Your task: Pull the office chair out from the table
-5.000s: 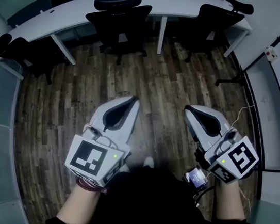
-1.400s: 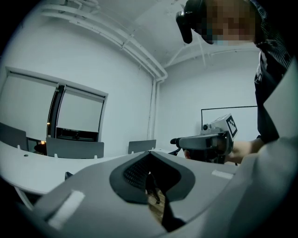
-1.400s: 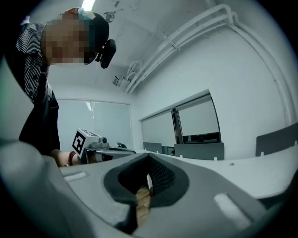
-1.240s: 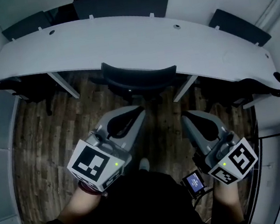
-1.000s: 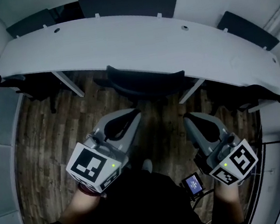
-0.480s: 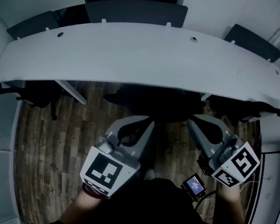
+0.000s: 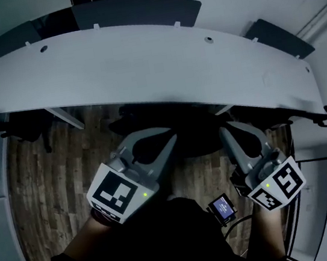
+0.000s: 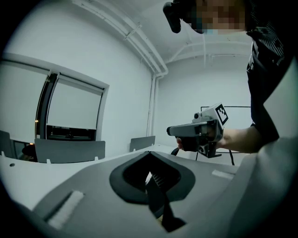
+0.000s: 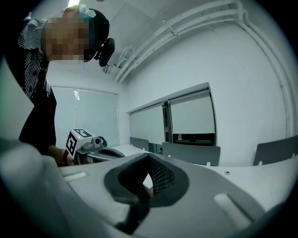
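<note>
In the head view the black office chair [image 7: 192, 130] stands tucked under the near edge of the long white curved table [image 7: 141, 63], with only its dark top showing. My left gripper [image 7: 172, 137] is shut and empty, its tip over the chair's left part. My right gripper [image 7: 223, 129] is also shut and empty, its tip at the chair's right side. Whether either tip touches the chair I cannot tell. The left gripper view looks over its own closed jaws [image 8: 150, 152] at the right gripper [image 8: 200, 132]; the right gripper view shows the left gripper [image 9: 88, 146] past its closed jaws [image 9: 149, 155].
Another black chair [image 7: 19, 125] sits under the table at the left, and one [image 7: 316, 116] at the right end. Grey divider panels [image 7: 133, 8] stand along the table's far edge. Dark wood floor [image 7: 44, 187] lies to my left. White walls close in on both sides.
Both grippers have come forward towards the table and now reach the chair's top. The table fills more of the view. The jaws have stayed shut; the chair has not visibly moved.
</note>
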Demonstrator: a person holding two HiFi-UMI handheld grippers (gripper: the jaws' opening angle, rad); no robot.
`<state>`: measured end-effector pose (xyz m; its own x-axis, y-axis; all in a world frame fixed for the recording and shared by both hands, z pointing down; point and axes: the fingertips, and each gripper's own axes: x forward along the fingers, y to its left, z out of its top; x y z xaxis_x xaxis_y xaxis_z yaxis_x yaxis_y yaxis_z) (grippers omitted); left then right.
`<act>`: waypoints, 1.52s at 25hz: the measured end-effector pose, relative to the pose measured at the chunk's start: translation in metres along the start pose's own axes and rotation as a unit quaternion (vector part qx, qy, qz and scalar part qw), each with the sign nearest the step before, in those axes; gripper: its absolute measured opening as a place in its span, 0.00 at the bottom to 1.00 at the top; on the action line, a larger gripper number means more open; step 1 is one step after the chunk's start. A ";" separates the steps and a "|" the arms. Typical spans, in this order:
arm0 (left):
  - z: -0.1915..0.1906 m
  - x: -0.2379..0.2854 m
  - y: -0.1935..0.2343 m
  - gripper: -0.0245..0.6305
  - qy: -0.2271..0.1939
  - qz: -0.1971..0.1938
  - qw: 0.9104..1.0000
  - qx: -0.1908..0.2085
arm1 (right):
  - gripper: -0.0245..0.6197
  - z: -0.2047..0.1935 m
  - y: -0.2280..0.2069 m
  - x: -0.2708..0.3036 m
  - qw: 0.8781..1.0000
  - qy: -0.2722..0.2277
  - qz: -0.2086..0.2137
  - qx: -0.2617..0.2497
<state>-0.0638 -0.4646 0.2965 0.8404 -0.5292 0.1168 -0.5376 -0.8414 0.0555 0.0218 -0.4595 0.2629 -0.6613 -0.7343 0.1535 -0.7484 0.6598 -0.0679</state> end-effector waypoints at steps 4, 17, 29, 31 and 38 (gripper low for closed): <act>-0.005 0.006 0.020 0.04 0.008 -0.019 1.000 0.010 | 0.04 0.000 -0.007 0.013 1.000 0.009 -0.013 -0.007; -0.027 0.036 -0.019 0.04 0.037 -0.188 0.978 0.080 | 0.04 -0.013 -0.031 0.019 0.999 0.041 -0.024 -0.009; -0.044 0.074 -0.038 0.05 0.087 -0.134 0.983 0.086 | 0.04 -0.030 -0.060 -0.006 0.996 0.060 0.048 -0.042; -0.044 0.079 -0.041 0.05 0.091 -0.125 0.984 0.090 | 0.04 -0.031 -0.062 -0.009 0.995 0.057 0.059 -0.047; -0.048 0.084 -0.040 0.05 0.107 -0.083 0.986 0.098 | 0.04 -0.040 -0.070 -0.019 0.993 0.061 0.084 -0.055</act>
<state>0.0248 -0.4699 0.3518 0.8704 -0.3654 0.3300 -0.3535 -0.9303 -0.0979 0.0888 -0.4850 0.3040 -0.7605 -0.5917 0.2675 -0.6132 0.7899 0.0039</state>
